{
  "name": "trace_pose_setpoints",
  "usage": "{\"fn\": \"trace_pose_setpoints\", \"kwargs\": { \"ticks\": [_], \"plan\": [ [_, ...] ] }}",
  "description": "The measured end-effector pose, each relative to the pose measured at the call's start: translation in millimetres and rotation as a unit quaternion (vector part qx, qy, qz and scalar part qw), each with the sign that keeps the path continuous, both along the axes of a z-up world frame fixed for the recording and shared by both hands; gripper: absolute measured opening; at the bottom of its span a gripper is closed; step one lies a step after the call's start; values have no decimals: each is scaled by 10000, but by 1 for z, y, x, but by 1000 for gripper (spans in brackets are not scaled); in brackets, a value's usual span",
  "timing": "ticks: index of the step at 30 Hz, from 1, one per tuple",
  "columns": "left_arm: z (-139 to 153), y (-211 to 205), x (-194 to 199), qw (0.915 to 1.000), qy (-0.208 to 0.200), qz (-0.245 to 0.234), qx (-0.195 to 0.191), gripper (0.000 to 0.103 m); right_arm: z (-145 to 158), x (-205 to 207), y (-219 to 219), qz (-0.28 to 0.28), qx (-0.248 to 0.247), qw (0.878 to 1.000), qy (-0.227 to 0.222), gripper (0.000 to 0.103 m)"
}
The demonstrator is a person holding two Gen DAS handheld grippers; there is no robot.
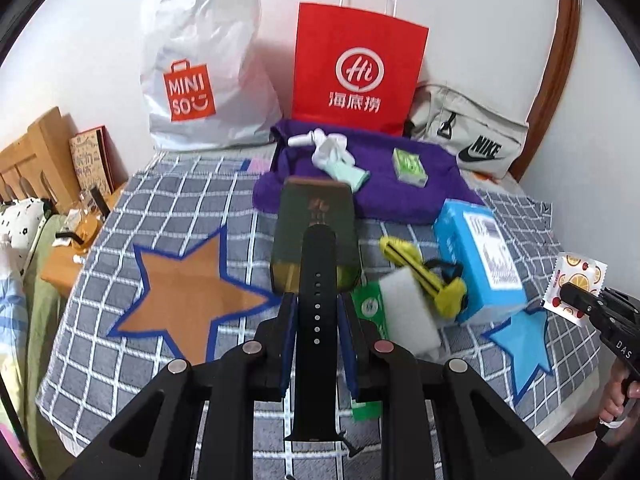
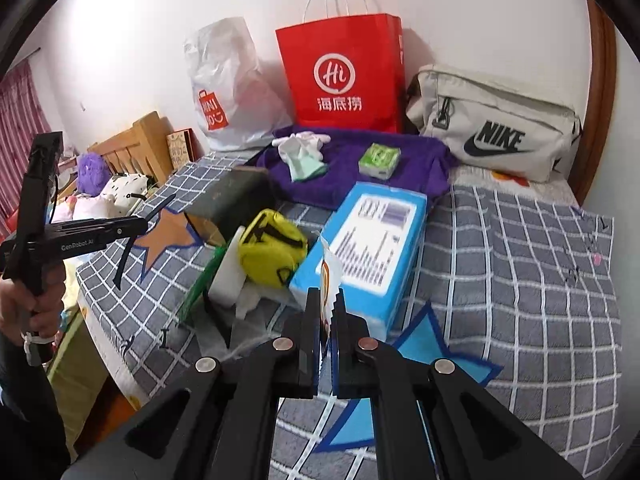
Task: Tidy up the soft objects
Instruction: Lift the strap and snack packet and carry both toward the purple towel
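My left gripper (image 1: 316,300) is shut on a black watch strap (image 1: 318,264), which runs lengthwise between the pads above the bed. The right wrist view shows that gripper (image 2: 146,220) from the side with the strap (image 2: 127,252) dangling. My right gripper (image 2: 327,294) is shut on a white packet (image 2: 330,268) printed with fruit slices; it also appears at the right edge (image 1: 576,292) of the left wrist view. White and mint gloves (image 1: 336,156) and a green tissue pack (image 1: 410,166) lie on a purple towel (image 1: 400,200).
On the checked blanket (image 2: 520,260) are a blue box (image 2: 368,248), a yellow pouch (image 2: 272,248), a white foam block (image 2: 230,276) and a dark green box (image 2: 228,196). A red paper bag (image 1: 356,68), a white plastic bag (image 1: 200,80) and a Nike bag (image 2: 496,132) line the wall.
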State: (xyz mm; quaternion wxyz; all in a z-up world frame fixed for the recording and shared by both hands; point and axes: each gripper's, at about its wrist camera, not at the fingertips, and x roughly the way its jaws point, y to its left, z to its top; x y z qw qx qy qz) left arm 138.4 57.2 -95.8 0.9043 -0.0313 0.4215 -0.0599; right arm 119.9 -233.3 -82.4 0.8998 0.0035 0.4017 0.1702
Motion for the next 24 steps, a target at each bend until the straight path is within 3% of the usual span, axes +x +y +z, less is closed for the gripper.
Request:
{"fn": "trace_pose_setpoints", "kwargs": {
  "ticks": [11,24],
  "plan": [
    [24,-4,50,9998,-159,25,-104,20,23,55,4,-30,-56,9999,-88,4],
    [34,-10,111,9997,-189,-25,-174,20,29,123,7,-158,-66,9998,-81,4]
  ]
}}
